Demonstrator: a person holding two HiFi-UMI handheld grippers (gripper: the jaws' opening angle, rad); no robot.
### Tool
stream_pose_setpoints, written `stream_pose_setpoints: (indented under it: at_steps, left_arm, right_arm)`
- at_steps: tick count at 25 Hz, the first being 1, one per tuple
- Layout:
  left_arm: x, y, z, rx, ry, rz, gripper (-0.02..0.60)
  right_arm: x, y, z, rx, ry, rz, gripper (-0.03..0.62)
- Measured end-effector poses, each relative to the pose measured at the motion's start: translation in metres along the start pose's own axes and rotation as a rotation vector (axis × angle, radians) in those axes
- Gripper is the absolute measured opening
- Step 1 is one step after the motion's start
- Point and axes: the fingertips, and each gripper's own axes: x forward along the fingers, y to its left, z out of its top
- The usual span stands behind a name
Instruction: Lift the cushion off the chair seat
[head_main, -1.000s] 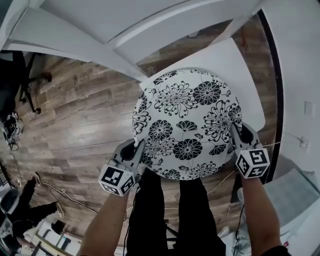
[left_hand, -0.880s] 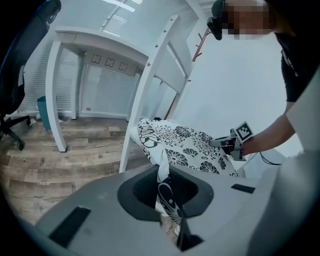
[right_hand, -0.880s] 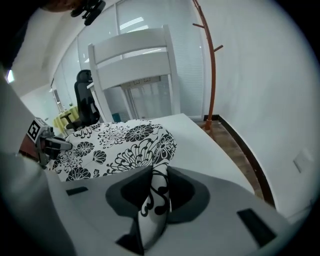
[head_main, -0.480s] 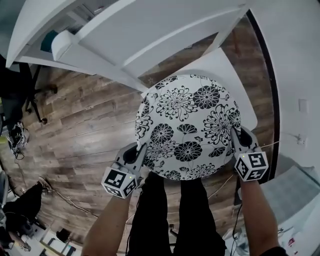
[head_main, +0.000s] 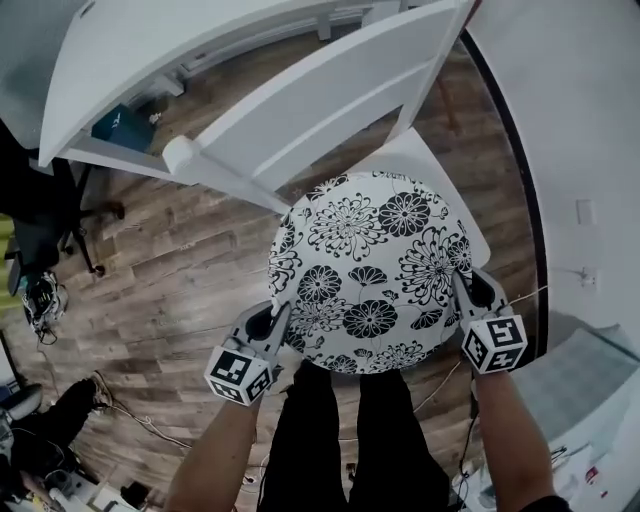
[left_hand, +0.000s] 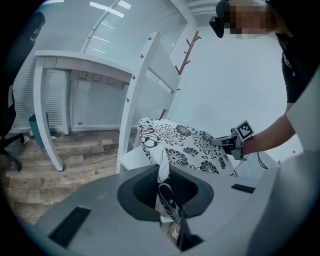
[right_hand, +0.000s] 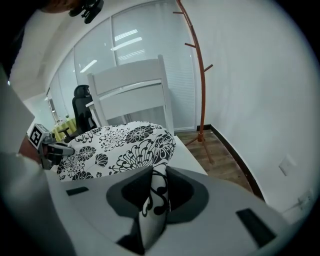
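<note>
A round white cushion (head_main: 370, 265) with black flower print lies spread over the white chair seat (head_main: 478, 238). My left gripper (head_main: 283, 312) is shut on its near left edge, and a fold of the fabric (left_hand: 164, 172) stands pinched between the jaws. My right gripper (head_main: 462, 283) is shut on the right edge, with printed cloth (right_hand: 156, 187) clamped the same way. Both pinched edges are raised above the seat (right_hand: 189, 152). Whether the cushion's far side (right_hand: 145, 135) still touches the seat I cannot tell.
The white slatted chair back (head_main: 310, 110) rises just beyond the cushion. A white desk (head_main: 130, 60) and a black office chair (head_main: 40, 220) stand on the left. A wall and a wooden coat stand (right_hand: 197, 75) are on the right. The person's legs (head_main: 340, 430) are close to the seat's front.
Both grippers keep their hold on the cushion's edges. The left gripper has sunk slightly. The head view has tipped, so more of the chair back and the desk shows.
</note>
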Motion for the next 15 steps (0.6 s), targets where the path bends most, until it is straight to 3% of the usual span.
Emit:
stream_pose_setpoints:
  at_steps: [6, 11, 15]
  left_arm:
    - [0.004, 0.001, 0.001, 0.053, -0.005, -0.001, 0.028]
    - [0.022, 0.010, -0.023, 0.081, -0.027, 0.034, 0.028]
    - [0.017, 0.006, -0.015, 0.083, -0.044, 0.043, 0.028]
  right_arm:
    - [0.002, -0.002, -0.007, 0.000, -0.029, 0.009, 0.071]
    - [0.031, -0.008, -0.037, 0.020, -0.076, 0.029, 0.071]
    - [0.025, -0.006, -0.032, 0.027, -0.092, 0.029, 0.069]
